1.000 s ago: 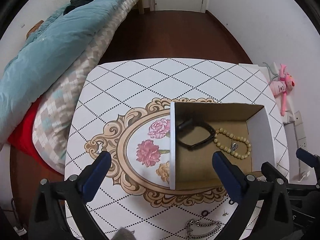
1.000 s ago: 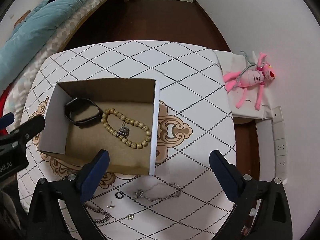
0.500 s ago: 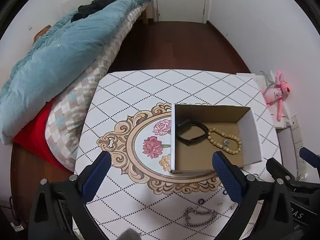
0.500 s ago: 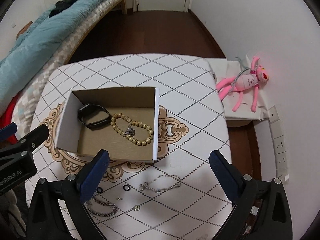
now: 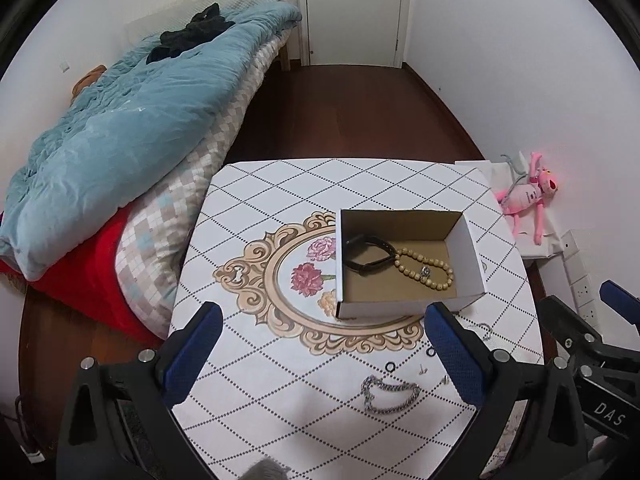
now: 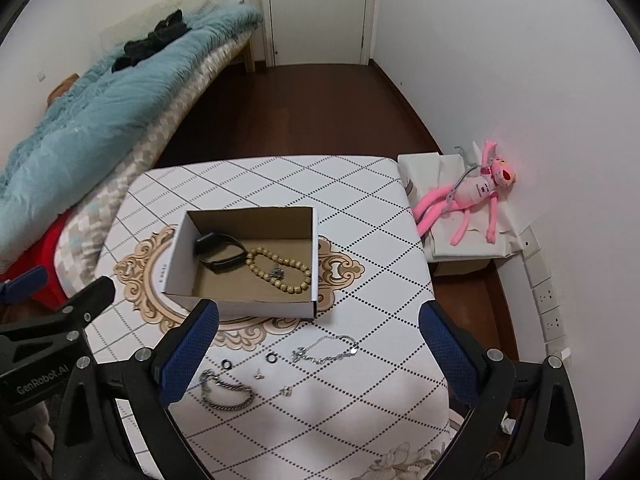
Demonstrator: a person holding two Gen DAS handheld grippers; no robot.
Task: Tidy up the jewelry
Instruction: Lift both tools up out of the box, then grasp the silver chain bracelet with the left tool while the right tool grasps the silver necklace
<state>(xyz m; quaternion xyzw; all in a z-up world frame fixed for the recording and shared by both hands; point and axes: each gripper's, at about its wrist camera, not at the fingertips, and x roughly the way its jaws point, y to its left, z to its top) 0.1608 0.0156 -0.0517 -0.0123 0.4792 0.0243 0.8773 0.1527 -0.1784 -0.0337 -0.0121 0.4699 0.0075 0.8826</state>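
An open cardboard box [image 5: 468, 248] [image 6: 316, 264] stands on the patterned table [image 5: 280, 208] [image 6: 360, 208]. It holds a black band [image 5: 366, 258] [image 6: 220, 250] and a beige bead bracelet [image 5: 424, 268] [image 6: 280, 270]. On the table in front of the box lie a silver chain bracelet [image 5: 388, 396] [image 6: 226, 392], a thin silver necklace [image 6: 326, 350], two small black rings [image 6: 272, 358] [image 5: 390, 367] and tiny earrings [image 6: 259, 374]. My left gripper [image 5: 324, 356] and right gripper [image 6: 316, 354] are open, empty, held above the table's near edge.
A bed with a blue quilt [image 5: 120, 132] [image 6: 80, 128] presses against the table's left side. A pink plush toy [image 6: 468, 196] [image 5: 528, 196] lies on a low white box [image 6: 440, 168] to the right. Wall sockets [image 6: 548, 300] line the right wall.
Both grippers have drawn back and up from the box. The view has widened, and the loose jewelry in front of the box has come into sight. Jaws stayed open.
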